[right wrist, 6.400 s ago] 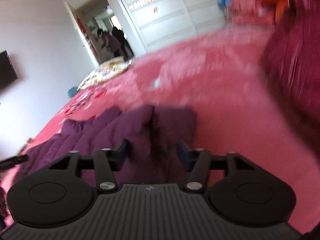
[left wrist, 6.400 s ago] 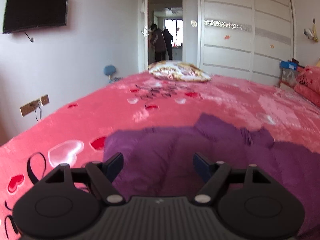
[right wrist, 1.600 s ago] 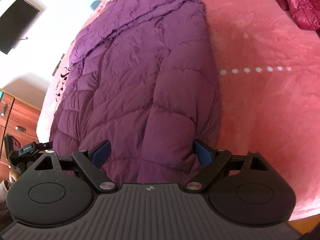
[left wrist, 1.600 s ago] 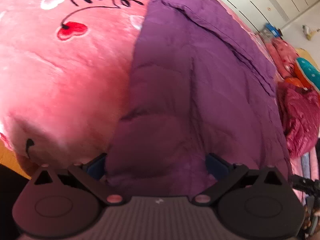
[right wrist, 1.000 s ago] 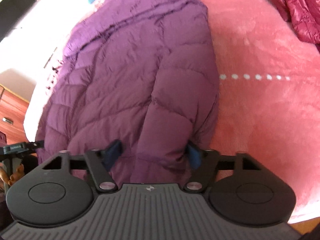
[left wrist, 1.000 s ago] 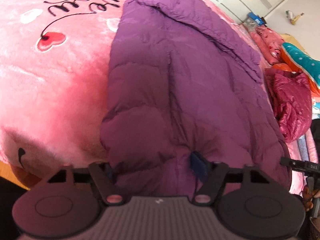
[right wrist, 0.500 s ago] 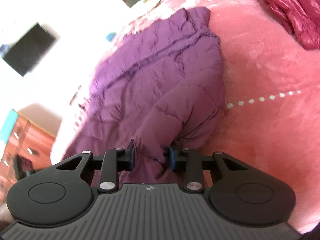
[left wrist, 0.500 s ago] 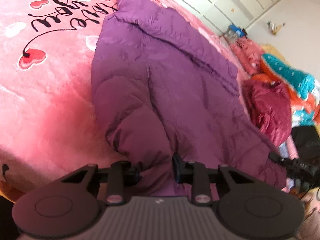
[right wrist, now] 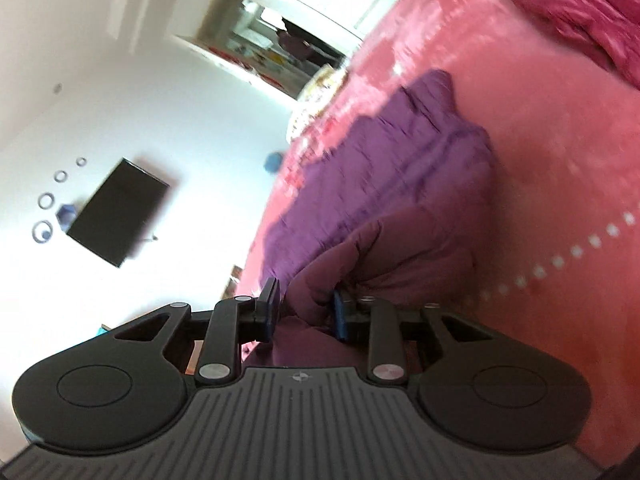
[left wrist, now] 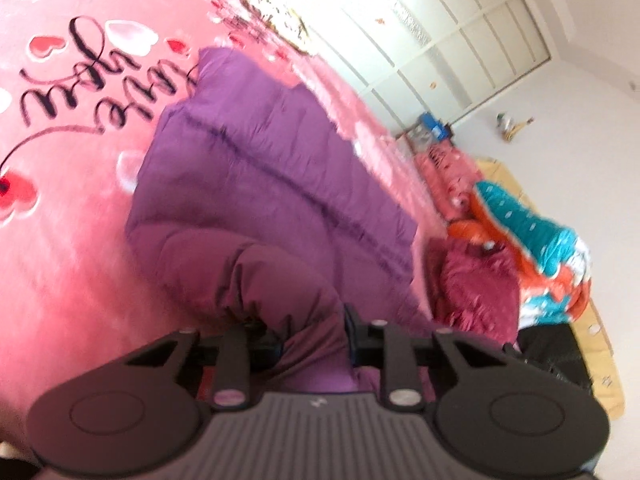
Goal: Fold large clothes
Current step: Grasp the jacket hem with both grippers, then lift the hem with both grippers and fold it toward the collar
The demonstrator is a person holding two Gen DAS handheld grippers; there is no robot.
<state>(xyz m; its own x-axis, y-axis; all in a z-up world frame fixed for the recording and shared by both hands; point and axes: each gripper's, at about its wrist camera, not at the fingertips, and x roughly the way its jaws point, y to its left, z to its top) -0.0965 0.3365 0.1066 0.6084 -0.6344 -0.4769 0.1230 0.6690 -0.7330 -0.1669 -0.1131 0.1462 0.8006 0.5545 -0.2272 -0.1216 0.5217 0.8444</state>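
Bedroom, daylight, frames tilted and a bit blurred. Pink plush bedspread (left wrist: 80,216) with red/white hearts and black script, left of the fingers in the left wrist view. Floral pillow (left wrist: 276,12) far ahead at the bed's end. White panelled wardrobe (left wrist: 452,40) beyond it, up and to the right. Pile of bedding right of the fingers: maroon quilt (left wrist: 476,284), teal-orange blanket (left wrist: 532,224). Right wrist view: white wall left of the fingers with a black wall-mounted TV (right wrist: 116,212), open doorway (right wrist: 272,48) ahead above.
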